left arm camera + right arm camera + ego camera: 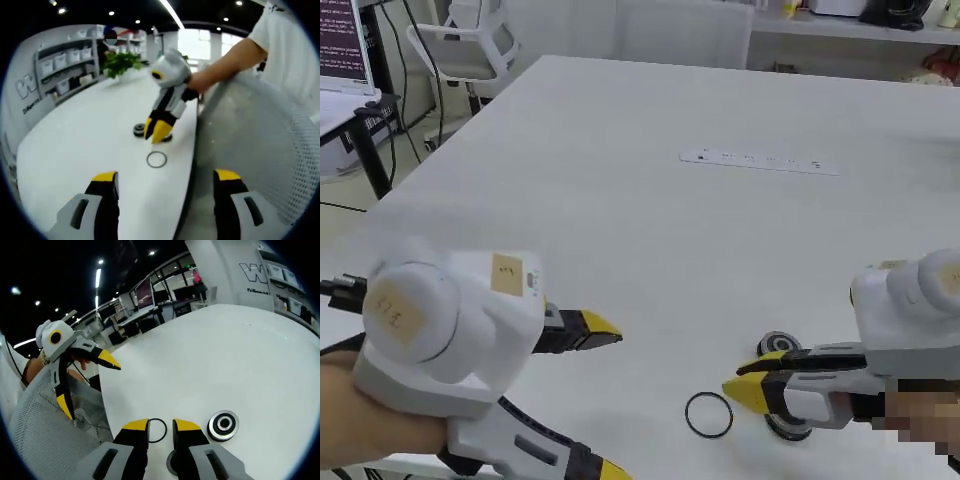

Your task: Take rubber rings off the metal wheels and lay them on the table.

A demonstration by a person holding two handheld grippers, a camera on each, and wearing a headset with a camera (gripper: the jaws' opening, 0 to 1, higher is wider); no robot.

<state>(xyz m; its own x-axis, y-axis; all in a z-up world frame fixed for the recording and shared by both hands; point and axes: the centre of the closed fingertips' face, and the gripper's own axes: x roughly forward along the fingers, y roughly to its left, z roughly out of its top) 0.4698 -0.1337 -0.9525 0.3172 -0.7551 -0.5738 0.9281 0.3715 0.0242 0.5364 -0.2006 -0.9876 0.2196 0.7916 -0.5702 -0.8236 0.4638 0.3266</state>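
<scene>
One ring [687, 414] lies flat on the counter [620, 200], close to the near edge and just beside the right tool [745, 390]. That tool's jaws are drawn close, with a slim gap and nothing between them. They reach over a wheel [788, 428] that is half hidden beneath them, also near the edge. A second wheel [778, 345] lies just beyond. Its dark outer band suggests its ring is on, though the pictures are too small to be sure. The left tool [608, 398] hangs well apart from the work, with its jaws wide and empty.

The edge is the main risk. Both the ring and the hidden wheel are near it, so a sideways sweep of the right tool could push either one off.

The far wheel lies loose, and a pull at its ring with one tool alone would probably drag or tip the wheel rather than peel the rubber. The left tool likely needs to come across and pin it first.

A stretched ring may also snap free and skip away. And tips this close together may slide over the rim without catching the rubber.
</scene>
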